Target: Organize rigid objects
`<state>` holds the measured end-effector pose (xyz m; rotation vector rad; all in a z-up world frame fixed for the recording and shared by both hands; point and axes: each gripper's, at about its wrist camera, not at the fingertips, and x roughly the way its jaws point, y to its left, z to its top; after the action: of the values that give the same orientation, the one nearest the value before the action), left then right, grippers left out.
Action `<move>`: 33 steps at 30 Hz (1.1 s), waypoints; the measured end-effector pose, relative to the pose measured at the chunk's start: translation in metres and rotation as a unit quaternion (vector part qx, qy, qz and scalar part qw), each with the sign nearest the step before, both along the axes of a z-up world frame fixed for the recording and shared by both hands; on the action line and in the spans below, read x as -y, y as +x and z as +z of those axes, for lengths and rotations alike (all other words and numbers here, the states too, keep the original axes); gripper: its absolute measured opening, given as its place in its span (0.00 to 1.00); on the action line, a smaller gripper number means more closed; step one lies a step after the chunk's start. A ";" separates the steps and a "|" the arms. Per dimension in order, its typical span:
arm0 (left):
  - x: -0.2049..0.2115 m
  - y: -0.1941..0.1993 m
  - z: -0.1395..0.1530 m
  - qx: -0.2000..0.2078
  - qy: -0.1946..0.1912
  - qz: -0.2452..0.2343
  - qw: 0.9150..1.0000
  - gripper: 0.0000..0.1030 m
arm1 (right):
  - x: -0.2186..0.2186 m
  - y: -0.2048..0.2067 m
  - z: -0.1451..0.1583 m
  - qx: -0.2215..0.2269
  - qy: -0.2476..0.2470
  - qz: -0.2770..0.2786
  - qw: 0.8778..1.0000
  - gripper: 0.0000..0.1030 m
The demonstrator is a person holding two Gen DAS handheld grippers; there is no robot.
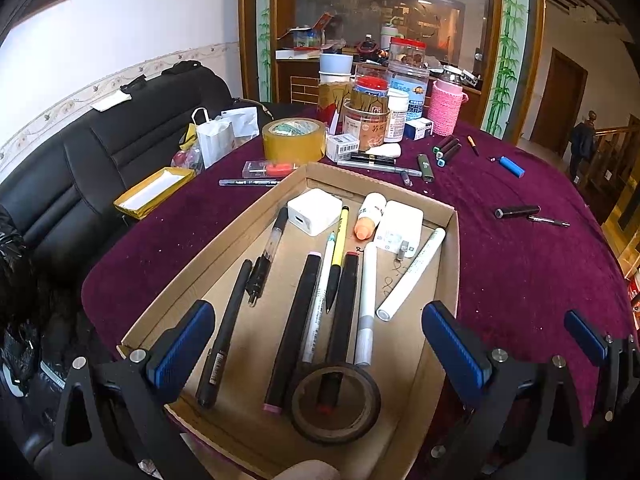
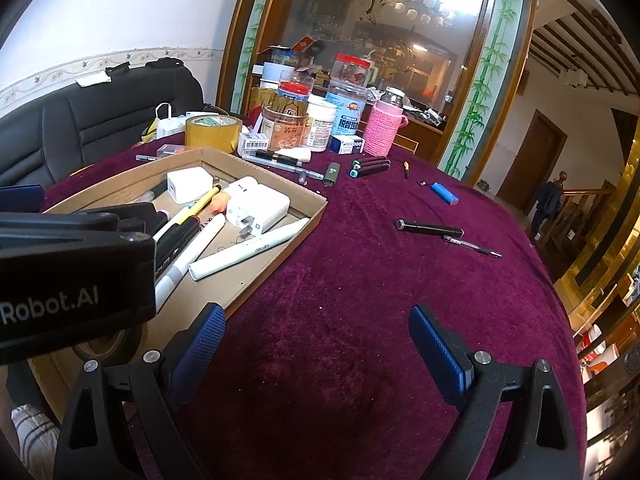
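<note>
Cardboard tray point(image 1: 454, 264) sits centre of the desk point(image 1: 520, 280) on the maroon cloth, right under your left hand-held gripper point(image 1: 316, 336). Jaws wide, nothing between the pads, hovering over the tray's near half.

Inside tray, left wrist view:
- black tape roll point(image 1: 335, 402) at 6 o'clock, lying over the ends of two black markers
- black pen point(image 1: 224, 340) at 8 o'clock
- white marker point(image 1: 412, 274) at 3 o'clock, tilted
- white charger cube point(image 1: 314, 211) at 12 o'clock, second white adapter point(image 1: 400, 229) w/ orange-capped bottle point(image 1: 370, 216) touching it at 1 o'clock

Your right hand-held gripper point(image 2: 316, 340) also wide, empty, over bare cloth just beside the tray's right wall.

Loose items outside the tray, right wrist view:
- black marker point(image 2: 430, 227) and thin pen point(image 2: 472, 246) touching end to end, 1 o'clock
- blue lighter point(image 2: 444, 194) further back
- green-tipped markers point(image 2: 370, 168) and a small dark-green item point(image 2: 332, 174) at 12 o'clock
- tape roll, jars, pink-sleeved bottle point(image 2: 384, 128) clustered along the far edge
</note>
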<state>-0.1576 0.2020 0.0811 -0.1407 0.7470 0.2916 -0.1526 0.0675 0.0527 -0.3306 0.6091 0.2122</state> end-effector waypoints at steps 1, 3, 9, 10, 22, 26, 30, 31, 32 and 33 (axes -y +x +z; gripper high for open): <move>0.000 0.001 0.000 -0.001 -0.001 0.001 1.000 1.00 | 0.000 0.000 0.000 0.000 0.000 0.001 1.000 0.92; -0.001 0.000 -0.001 -0.001 0.000 0.003 1.000 1.00 | 0.000 0.000 -0.001 -0.001 -0.001 0.002 1.000 0.92; -0.001 0.001 -0.001 -0.003 -0.001 0.004 1.000 1.00 | 0.001 -0.001 0.000 -0.002 0.001 0.003 1.000 0.92; -0.001 0.001 -0.001 -0.003 -0.002 0.003 1.000 1.00 | 0.001 -0.001 0.000 -0.002 0.001 0.003 1.000 0.92; 0.001 -0.002 0.003 0.007 0.011 0.014 1.000 1.00 | 0.005 0.000 -0.001 -0.003 0.006 0.000 1.000 0.92; 0.003 -0.007 0.009 0.020 0.025 0.017 0.999 1.00 | 0.007 0.001 0.000 -0.003 0.009 -0.001 1.000 0.92; 0.004 -0.009 0.012 0.026 0.029 0.014 0.999 1.00 | 0.007 0.001 0.001 -0.003 0.010 0.000 1.000 0.92; 0.004 -0.009 0.012 0.026 0.028 0.013 0.999 1.00 | 0.007 0.001 0.001 -0.003 0.010 0.000 1.000 0.92; 0.005 -0.009 0.012 0.026 0.029 0.012 0.999 1.00 | 0.007 0.001 0.001 -0.003 0.010 0.000 1.000 0.92; 0.005 -0.009 0.012 0.025 0.029 0.013 0.999 1.00 | 0.007 0.001 0.001 -0.003 0.010 0.001 1.000 0.92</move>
<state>-0.1663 0.1973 0.0934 -0.1025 0.6864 0.3335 -0.1514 0.0606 0.0534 -0.3118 0.6134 0.2202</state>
